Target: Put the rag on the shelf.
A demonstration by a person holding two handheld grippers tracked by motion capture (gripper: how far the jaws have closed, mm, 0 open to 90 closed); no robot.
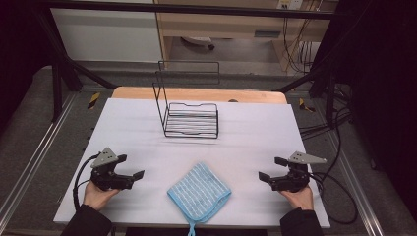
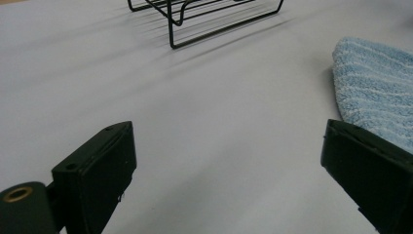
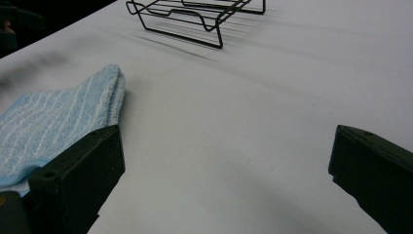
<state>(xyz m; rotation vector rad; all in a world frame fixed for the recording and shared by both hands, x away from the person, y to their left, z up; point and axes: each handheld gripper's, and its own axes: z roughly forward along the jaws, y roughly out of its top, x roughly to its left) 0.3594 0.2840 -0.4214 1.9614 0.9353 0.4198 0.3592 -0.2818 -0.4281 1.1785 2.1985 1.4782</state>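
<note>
— What do you have from the high view?

— I see a white table with a folded blue cloth lying at the middle of its near edge, turned corner-on like a diamond. A black wire rack stands toward the far edge, about centre. My left gripper sits by the near left corner, my right gripper by the near right corner, each in a hand, both well apart from the cloth. Both have their jaws spread and nothing between them.

— And the left gripper view?

— I look along its two black jaws, wide apart and empty over bare table. The cloth lies just beyond the right-hand jaw; the rack is farther off at the top.

— The right gripper view?

— Same story: jaws spread wide, gripping nothing. The cloth lies behind the left-hand jaw, the rack at the top.
</note>
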